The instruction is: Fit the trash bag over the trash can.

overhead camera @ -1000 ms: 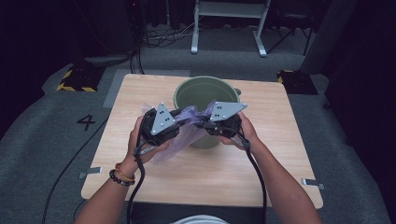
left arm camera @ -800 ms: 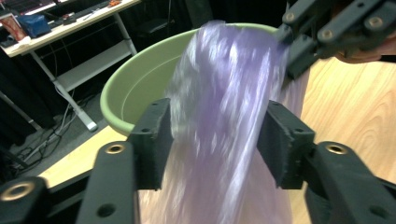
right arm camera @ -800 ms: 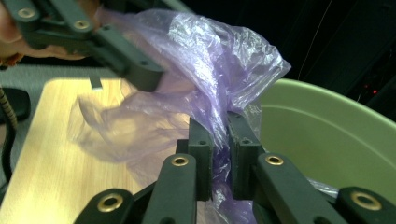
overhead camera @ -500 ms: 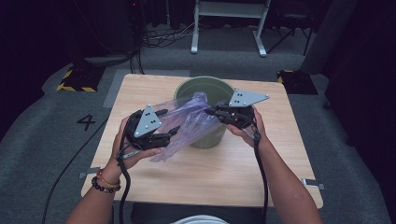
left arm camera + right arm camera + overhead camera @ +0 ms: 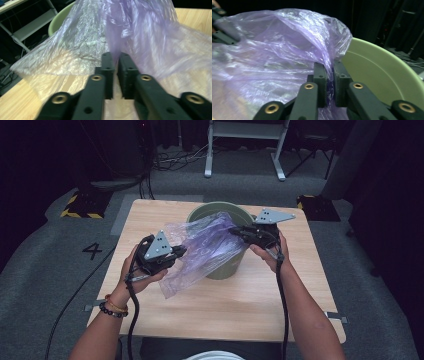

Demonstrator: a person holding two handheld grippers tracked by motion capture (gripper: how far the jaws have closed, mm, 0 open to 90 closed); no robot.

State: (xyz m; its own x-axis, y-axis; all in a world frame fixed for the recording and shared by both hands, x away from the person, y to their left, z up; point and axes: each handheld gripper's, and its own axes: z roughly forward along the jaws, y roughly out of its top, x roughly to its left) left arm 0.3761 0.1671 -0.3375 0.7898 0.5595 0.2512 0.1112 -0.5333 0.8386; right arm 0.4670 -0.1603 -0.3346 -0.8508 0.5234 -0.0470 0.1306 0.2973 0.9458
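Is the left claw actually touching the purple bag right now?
Touching. In the left gripper view the left claw has its jaws shut on a fold of the purple bag, the film pinched between them.

Left gripper (image 5: 176, 253) is held low at left, jaws just closed, pinched together. Right gripper (image 5: 236, 231) is held higher at right, jaws nearly together, apparently clamped. Forearms are spread apart.

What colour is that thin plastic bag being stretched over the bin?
Translucent pale purple bag, clearest in the right gripper view.
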